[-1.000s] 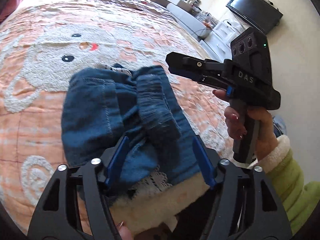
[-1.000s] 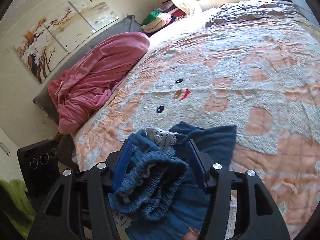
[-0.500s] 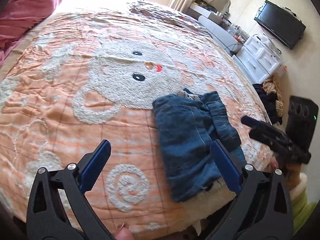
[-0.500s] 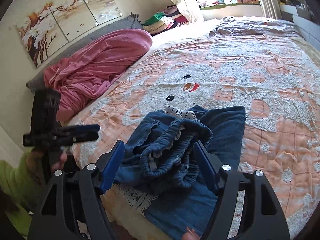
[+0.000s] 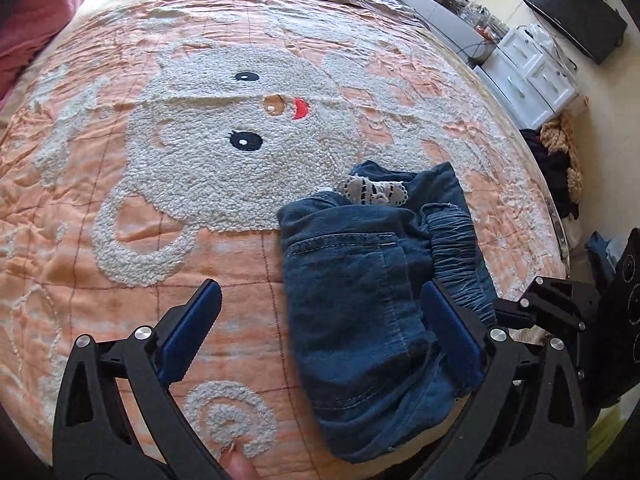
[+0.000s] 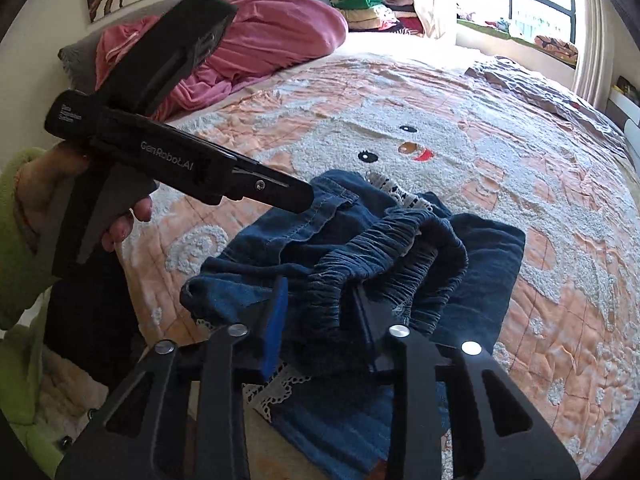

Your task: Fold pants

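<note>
On the left lies the peach bedspread (image 5: 100,184) with its white woolly animal face, a pink blanket (image 6: 276,44) heaped at the far end by the headboard. The left gripper (image 5: 320,332) hangs above the near part of the bedspread with its blue-padded jaws spread wide and nothing between them; its left finger is over bare cover, its right finger over the pants (image 5: 360,292). The pants, dark blue denim, lie bunched in a rough folded pile near the bed's edge, a bit of white lace (image 5: 376,192) showing at the far end and the gathered waistband (image 6: 392,248) humped along the right side. The right gripper (image 6: 320,312) is closed on that waistband, the elastic bunched between its fingers. Further right, beside the bed, stand white drawers (image 5: 532,76) and a dark screen (image 5: 572,8).
</note>
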Demonstrator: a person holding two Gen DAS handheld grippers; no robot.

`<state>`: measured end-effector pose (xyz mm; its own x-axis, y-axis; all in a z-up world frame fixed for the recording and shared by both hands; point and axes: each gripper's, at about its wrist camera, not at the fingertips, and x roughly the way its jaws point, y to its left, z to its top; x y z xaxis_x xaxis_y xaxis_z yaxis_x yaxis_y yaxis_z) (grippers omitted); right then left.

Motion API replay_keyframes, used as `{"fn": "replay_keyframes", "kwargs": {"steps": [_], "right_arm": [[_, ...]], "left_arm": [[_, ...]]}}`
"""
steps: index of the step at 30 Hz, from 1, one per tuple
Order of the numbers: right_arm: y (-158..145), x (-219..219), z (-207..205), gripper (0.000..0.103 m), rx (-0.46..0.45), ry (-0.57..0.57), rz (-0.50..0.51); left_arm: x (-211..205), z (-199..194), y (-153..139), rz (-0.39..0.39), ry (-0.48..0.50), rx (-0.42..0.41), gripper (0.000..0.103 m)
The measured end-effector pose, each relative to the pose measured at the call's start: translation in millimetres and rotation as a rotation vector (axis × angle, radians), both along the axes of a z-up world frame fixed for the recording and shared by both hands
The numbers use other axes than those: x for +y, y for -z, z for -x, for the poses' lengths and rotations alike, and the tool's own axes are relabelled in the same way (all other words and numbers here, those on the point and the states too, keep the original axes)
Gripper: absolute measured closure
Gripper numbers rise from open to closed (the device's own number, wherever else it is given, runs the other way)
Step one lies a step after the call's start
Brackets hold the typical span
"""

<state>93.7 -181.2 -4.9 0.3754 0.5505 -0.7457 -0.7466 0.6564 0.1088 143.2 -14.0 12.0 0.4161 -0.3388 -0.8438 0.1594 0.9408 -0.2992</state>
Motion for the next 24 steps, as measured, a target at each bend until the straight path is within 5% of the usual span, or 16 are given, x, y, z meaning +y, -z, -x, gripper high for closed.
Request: {"fn": "replay_keyframes", "kwargs": {"steps": [10, 13, 24], "right_arm": [[6.6, -55.8, 2.4, 0.087, 0.116, 0.046, -0.114], [17.5, -64.7, 8.3, 0.087, 0.143, 0.061, -0.124], [29.2, -53.1, 16.5, 0.082, 0.133, 0.143, -0.113]], "left_arm": [[-42.5, -22.3, 3.6, -0.042, 0.12, -0.075, 0.01], [-49.3, -31.8, 17.9, -0.08, 0.12, -0.058, 0.01], [-44.1, -51.6, 48.1, -0.02, 0.1, 0.001, 0.017]]}}
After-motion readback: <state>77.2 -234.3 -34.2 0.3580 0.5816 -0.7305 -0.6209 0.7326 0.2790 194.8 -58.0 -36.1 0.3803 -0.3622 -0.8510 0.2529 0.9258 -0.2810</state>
